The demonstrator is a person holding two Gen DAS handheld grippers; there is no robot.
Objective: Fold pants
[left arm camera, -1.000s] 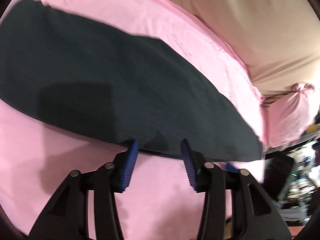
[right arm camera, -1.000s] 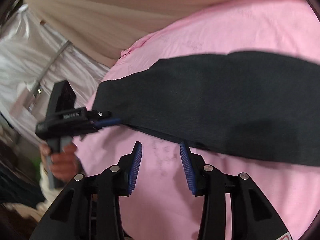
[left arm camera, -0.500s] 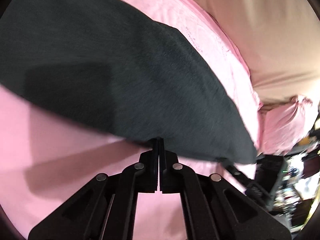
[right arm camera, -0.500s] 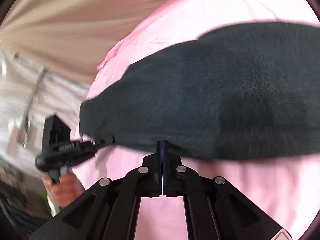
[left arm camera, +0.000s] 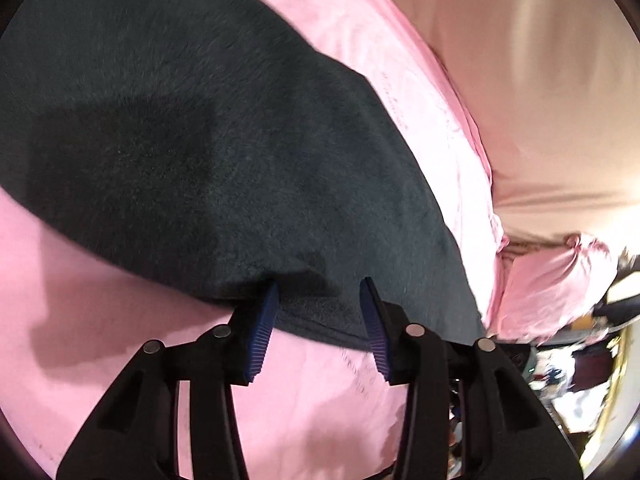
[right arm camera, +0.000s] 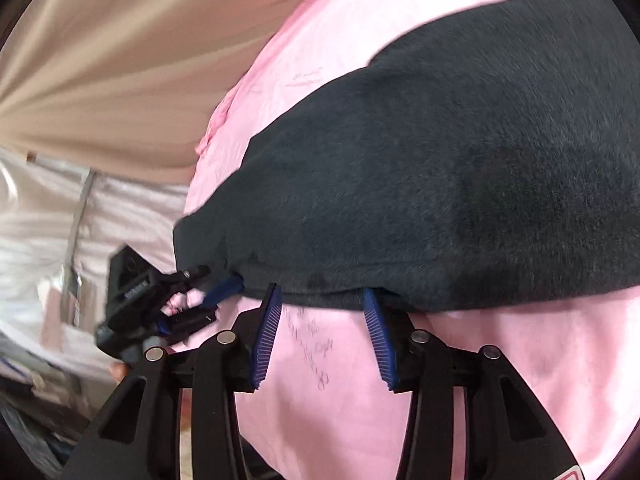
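Jaws of both grippers are being held apart, having just been opening after a full closure, and nothing is being pinched by either. On the left gripper (left arm camera: 318, 300), the blue ribbed pads are standing to either side of the near hem of the dark pants (left arm camera: 208, 152), whose edge is lying between them without being pressed. On the right gripper (right arm camera: 320, 300), the pad tips are being tucked just under the same hem, and only pink sheet (right arm camera: 500, 380) is being framed between them. The pants are being left spread flat across the sheet, their near edge running just at the fingertips in both views. Faint handwriting is being shown on the sheet below the hem, too blurred to be read. A tan curtain (right arm camera: 120, 72) is hanging behind the bed. In the right wrist view the left gripper's body is being seen at the hem's left end; printing on it is not legible.
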